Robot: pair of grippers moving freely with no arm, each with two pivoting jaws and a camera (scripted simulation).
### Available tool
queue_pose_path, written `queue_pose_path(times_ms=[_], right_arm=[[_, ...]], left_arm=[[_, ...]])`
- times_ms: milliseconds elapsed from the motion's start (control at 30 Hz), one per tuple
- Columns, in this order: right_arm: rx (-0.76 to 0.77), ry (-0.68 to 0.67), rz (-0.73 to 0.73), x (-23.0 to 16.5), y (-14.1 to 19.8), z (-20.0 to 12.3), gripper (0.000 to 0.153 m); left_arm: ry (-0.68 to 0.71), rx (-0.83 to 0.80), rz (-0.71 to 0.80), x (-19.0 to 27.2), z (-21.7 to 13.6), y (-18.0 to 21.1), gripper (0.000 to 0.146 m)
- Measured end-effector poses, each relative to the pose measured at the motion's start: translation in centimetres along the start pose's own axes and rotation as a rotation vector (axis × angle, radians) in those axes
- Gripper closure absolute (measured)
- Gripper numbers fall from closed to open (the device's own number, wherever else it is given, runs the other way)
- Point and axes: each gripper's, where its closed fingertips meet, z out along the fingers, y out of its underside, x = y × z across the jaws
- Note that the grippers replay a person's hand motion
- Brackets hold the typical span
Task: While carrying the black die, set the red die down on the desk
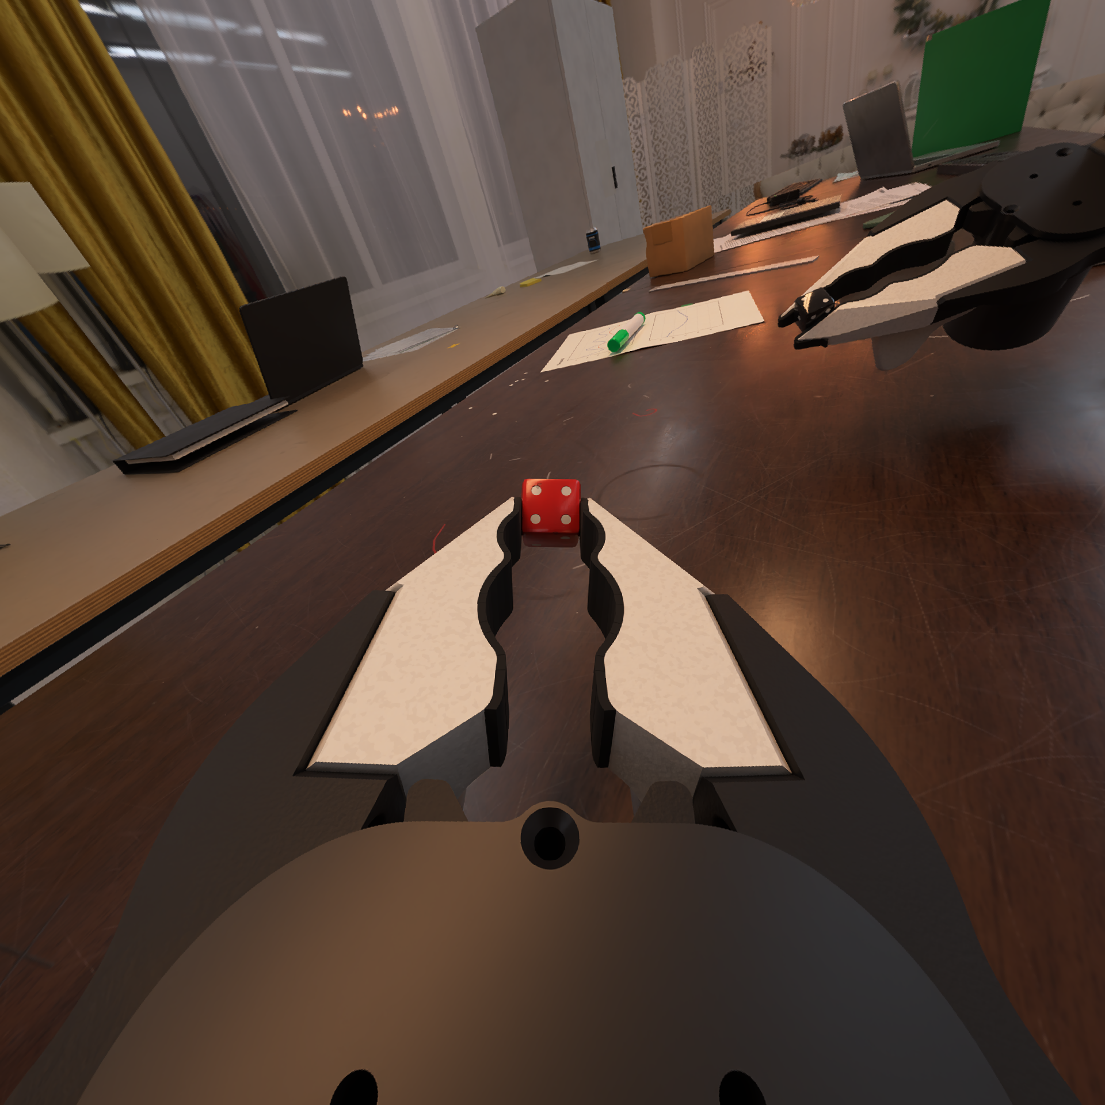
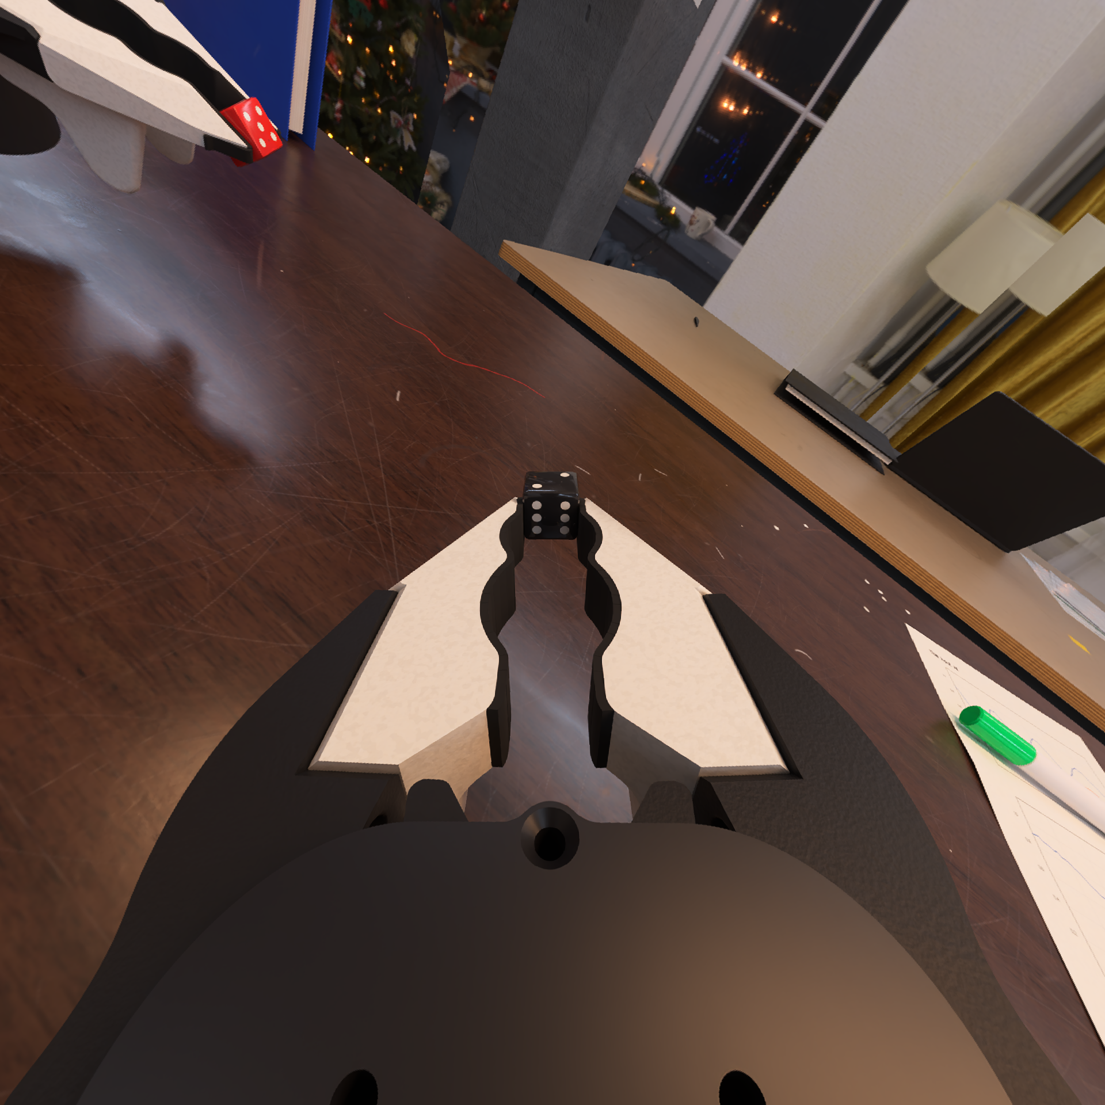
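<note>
We see the left gripper with its fingers clamped on the red die, very low over the dark wooden desk, near its edge beside the lighter bench. The right gripper holds the black die between its fingertips, above the desk, near the green marker on a paper sheet.

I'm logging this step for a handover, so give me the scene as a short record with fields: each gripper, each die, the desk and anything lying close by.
left gripper: shut on the red die, low over the desk
right gripper: shut on the black die, above the desk
red die contact with desk: cannot tell
desk: dark wood, scratched
nearby: green marker lying on a sheet of paper
</note>
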Motion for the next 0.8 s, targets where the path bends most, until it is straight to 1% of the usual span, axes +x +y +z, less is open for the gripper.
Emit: queue_pose_path(times_ms=[800], right_arm=[[0.007, 0.002, 0.002, 0.04, -0.12, -0.03, 0.136]], left_arm=[[0.004, -0.004, 0.005, 0.11, 0.03, 0.05, 0.128]])
